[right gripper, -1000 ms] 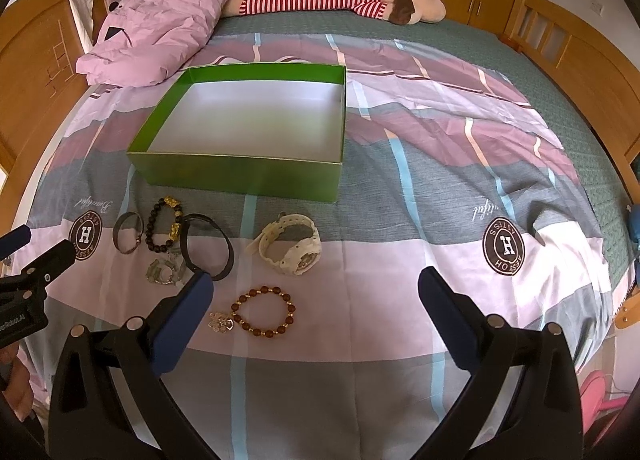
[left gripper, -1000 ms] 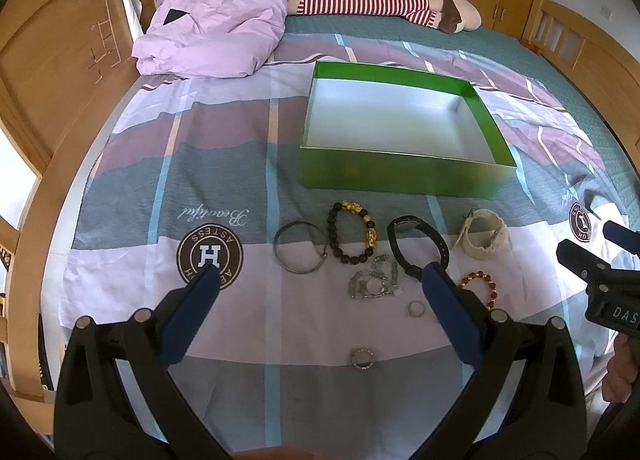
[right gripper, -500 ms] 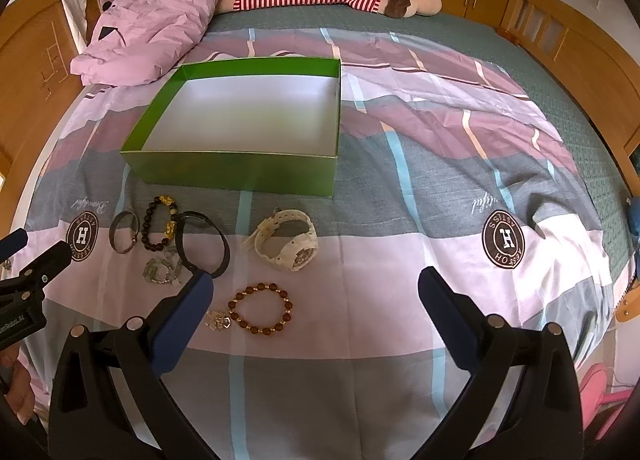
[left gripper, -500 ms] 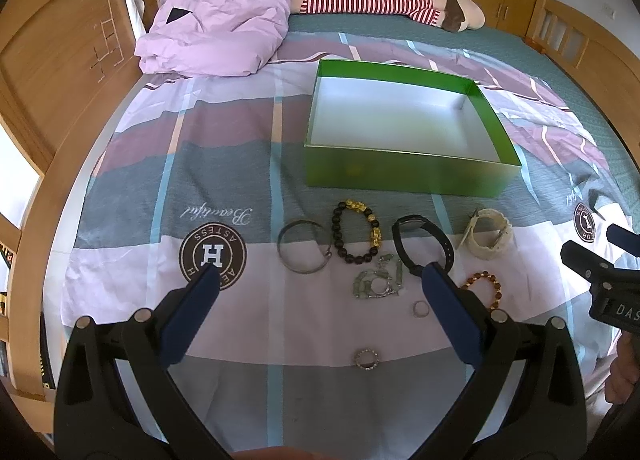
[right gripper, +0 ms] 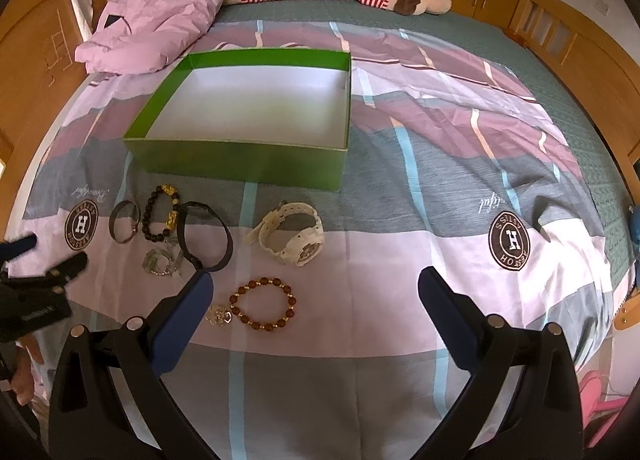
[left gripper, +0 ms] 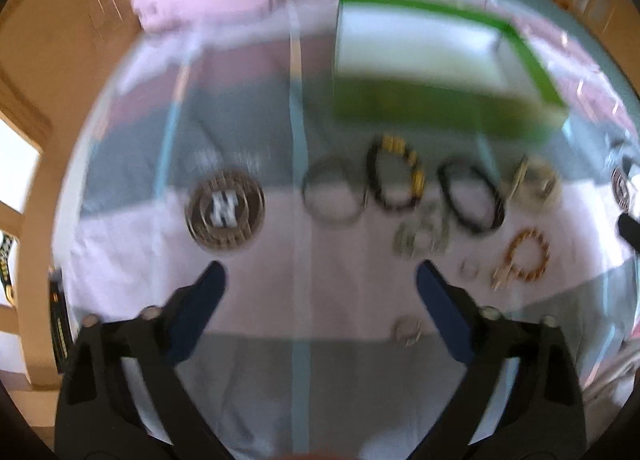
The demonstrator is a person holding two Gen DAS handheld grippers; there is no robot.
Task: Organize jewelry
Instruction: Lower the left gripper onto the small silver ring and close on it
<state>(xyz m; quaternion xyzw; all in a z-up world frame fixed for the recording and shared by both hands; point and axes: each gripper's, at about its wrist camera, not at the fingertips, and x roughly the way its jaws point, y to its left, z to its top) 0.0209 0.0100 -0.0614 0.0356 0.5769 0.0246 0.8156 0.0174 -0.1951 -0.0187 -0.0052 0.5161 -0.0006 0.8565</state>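
jewelry point(right gripper: 264, 304) on bedspread point(right gripper: 440, 188) beside green box point(right gripper: 240, 164)

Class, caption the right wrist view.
Open right gripper hovers over bracelets and a white watch laid before an empty green box.

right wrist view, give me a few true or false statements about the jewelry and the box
1. The open green cardboard box has nothing inside it. True.
2. The cream plastic wristwatch lies inside the box. False: it lies on the bedsheet in front of the box.
3. The brown and gold beaded bracelet lies nearer the camera than the wristwatch. True.
4. The right hand-held gripper is shut on the black band bracelet. False: its jaws are wide apart and hold nothing.
5. The black beaded bracelet with gold charms lies right of the wristwatch. False: it lies to its left.
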